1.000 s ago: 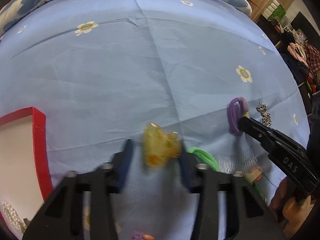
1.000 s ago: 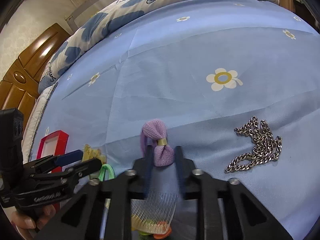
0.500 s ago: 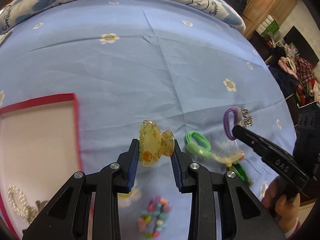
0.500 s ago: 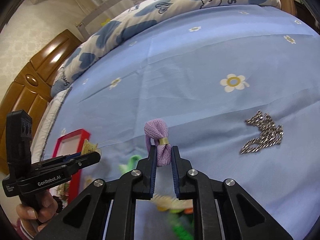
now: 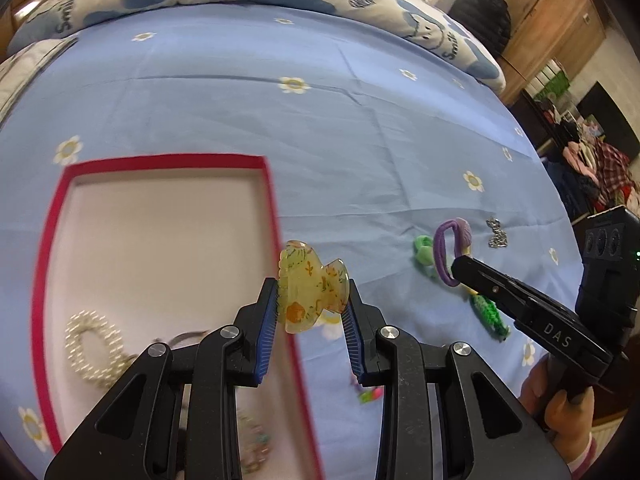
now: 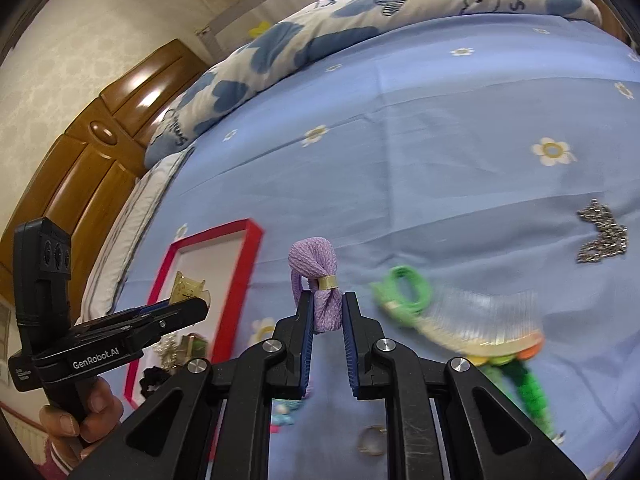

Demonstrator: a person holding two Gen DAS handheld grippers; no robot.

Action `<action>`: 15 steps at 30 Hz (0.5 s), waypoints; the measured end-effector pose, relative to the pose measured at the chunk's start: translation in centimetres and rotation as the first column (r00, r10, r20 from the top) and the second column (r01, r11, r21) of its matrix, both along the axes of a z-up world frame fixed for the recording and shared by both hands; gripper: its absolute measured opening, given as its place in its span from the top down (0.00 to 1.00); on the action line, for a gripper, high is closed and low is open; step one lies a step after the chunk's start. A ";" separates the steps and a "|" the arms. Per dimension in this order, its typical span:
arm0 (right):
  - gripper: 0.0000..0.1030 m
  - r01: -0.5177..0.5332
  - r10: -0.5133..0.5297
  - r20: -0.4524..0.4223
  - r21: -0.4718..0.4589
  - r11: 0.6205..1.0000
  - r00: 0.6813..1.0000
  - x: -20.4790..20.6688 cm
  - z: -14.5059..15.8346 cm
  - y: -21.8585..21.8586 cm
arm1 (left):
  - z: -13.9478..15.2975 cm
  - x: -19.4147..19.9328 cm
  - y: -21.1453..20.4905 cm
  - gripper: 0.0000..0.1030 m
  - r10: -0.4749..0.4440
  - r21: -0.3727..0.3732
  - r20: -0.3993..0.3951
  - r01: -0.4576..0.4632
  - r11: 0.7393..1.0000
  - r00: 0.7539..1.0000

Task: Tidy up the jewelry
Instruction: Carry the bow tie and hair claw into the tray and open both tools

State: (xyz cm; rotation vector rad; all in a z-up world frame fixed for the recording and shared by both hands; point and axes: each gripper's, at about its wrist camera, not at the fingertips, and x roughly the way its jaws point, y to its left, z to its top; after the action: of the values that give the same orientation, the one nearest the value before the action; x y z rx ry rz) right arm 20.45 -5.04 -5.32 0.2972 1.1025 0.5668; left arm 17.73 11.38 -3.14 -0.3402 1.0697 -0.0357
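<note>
Both lifted since before: left gripper (image 5: pixel 313 312) clamps translucent yellow claw clip (image 5: pixel 311 286) at red-rimmed box (image 5: pixel 276 216); right gripper (image 6: pixel 325 318) clamps purple fabric hair tie (image 6: pixel 318 280), following to the box.

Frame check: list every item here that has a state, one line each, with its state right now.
left gripper: shut on the yellow hair claw
yellow hair claw: held off the bed, above the box's right wall
right gripper: shut on the purple hair tie
purple hair tie: held off the bed
red box: open, no lid on it, pearl bracelet inside
silver chain: lying bunched on the sheet
green hair tie: lying on the sheet
</note>
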 end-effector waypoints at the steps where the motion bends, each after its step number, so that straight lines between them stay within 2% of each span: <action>1: 0.87 -0.008 0.008 -0.001 0.003 1.000 1.000 -0.2 0.1 0.6 | 0.0 -0.3 0.5 0.72 0.010 -0.002 -0.001 -0.010 1.000 1.000; 15: 0.87 -0.080 0.080 -0.006 0.011 0.997 0.997 -1.9 0.8 5.8 | 0.0 -2.9 5.3 0.72 0.094 -0.001 0.007 -0.094 0.996 0.996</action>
State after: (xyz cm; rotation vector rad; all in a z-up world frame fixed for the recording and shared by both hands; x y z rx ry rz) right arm 18.53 0.80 -4.54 0.2652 1.1214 0.6439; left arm 14.87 16.71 -3.15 -0.3900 1.0458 0.0470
